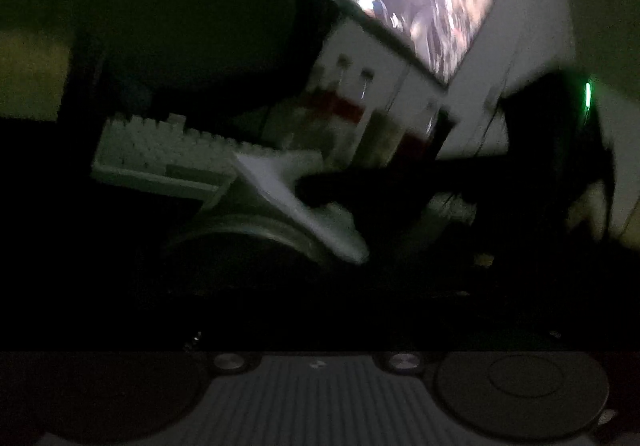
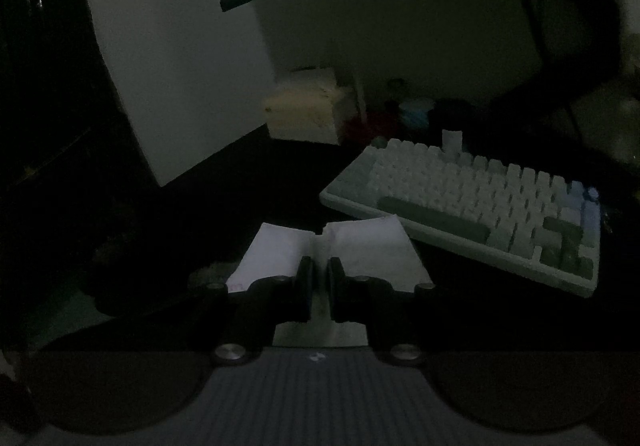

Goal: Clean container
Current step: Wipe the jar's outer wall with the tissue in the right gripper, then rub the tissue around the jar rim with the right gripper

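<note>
In the dark, blurred left wrist view, the left tongs' own fingers are lost in shadow, so whether they are open or closed cannot be told; ahead of them a round container (image 1: 256, 242) is dimly made out, with a white tissue (image 1: 280, 185) lying over its rim. Further right, the right tongs (image 2: 319, 278) are seen clamped shut on that tissue, the keyboard (image 2: 480, 201) lying beyond on the desk (image 2: 192, 230). Wiping is judged under way; cleanliness cannot be judged.
</note>
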A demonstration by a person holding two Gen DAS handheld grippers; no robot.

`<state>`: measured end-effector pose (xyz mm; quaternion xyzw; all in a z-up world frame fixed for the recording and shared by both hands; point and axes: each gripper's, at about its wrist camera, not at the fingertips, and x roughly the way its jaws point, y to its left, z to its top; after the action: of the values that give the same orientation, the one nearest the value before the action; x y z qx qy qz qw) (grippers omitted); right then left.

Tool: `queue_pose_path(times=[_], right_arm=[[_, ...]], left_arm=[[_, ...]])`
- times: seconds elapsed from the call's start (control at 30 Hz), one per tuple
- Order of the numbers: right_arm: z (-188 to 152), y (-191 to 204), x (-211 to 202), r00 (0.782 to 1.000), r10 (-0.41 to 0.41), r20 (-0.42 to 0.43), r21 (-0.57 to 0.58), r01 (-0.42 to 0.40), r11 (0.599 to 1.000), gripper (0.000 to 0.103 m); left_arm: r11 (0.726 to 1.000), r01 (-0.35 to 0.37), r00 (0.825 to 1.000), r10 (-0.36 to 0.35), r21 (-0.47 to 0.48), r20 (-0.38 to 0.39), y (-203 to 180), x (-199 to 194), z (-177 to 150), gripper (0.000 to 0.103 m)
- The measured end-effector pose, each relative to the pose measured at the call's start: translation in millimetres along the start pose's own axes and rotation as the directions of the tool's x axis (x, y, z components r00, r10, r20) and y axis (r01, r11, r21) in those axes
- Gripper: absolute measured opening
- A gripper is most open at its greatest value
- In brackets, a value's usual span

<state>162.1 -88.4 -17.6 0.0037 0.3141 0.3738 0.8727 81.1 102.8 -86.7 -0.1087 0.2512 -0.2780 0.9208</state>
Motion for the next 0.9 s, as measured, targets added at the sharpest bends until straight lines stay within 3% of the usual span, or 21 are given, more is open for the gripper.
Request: queue_pose_path(times=[0.1,0.23,0.33,0.5,0.6,0.67,0.77,0.9], right_arm=[[1,0,2,1.0,0.005,-0.001,0.002,-0.005,1.0,0.01],[6,-1,7,1.0,-0.003,-0.005,-0.005,0.003,1.0,0.01],[8,3,10,1.0,-0.004,-0.006,-0.024,0.004,1.0,0.01],[5,32,12,0.992,0.124,-0.023,-0.085,-0.125,0.988,0.01],[9,38,12,0.99,0.137,-0.046,-0.107,-0.141,0.984,0.01],[12,30,17,0.994,0.101,-0.053,-0.115,-0.106,0.988,0.01],[15,18,26,0.998,-0.062,-0.007,-0.162,0.06,0.985,0.01],[19,-1,29,0.998,-0.053,-0.027,-0.035,0.052,0.998,0.01]], left_arm=[[0.999,-0.049,0.995,0.05,0.018,-0.082,-6,12,-3,0.044],[0.991,-0.133,0.988,0.134,0.024,-0.08,-3,15,-7,0.044],[0.989,-0.151,0.986,0.15,-0.008,-0.075,5,10,-6,0.046],[0.986,-0.166,0.984,0.164,-0.031,-0.067,11,8,-3,0.047],[0.986,-0.163,0.985,0.16,-0.04,-0.065,14,10,-2,0.047],[0.986,-0.159,0.986,0.156,-0.048,-0.066,16,10,-1,0.047],[0.986,-0.156,0.986,0.153,-0.051,-0.066,17,10,0,0.047],[0.987,-0.156,0.986,0.153,-0.046,-0.065,14,9,-1,0.051]])
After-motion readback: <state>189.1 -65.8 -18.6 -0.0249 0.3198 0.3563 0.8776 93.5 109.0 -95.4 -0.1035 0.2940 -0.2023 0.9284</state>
